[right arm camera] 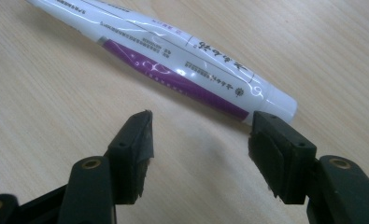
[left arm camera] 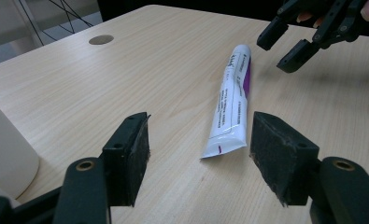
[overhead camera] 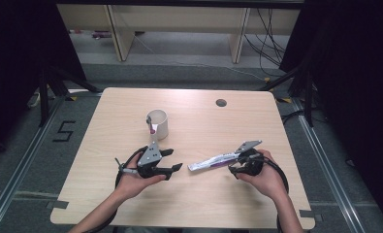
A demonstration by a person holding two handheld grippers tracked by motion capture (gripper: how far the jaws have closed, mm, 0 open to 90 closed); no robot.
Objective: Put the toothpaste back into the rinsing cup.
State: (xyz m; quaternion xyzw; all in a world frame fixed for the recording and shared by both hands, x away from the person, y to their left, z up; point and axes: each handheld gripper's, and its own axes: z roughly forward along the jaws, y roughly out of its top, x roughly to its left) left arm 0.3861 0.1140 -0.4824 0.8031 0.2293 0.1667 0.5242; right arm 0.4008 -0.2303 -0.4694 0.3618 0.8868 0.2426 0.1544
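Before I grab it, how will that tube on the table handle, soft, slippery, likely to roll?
The tube looks like soft plastic, so it would probably dent under a squeeze. Its glossy skin may slip between pads. The flat crimped end lies on the table, so it should hardly roll.

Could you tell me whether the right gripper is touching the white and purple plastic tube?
Cannot tell: in the right gripper view one jaw of the right gripper overlaps the tube near its cap.

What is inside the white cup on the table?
A thin stick with a pink end leans on the white cup's rim. The cup's wall covers its bottom, so any other contents stay hidden.
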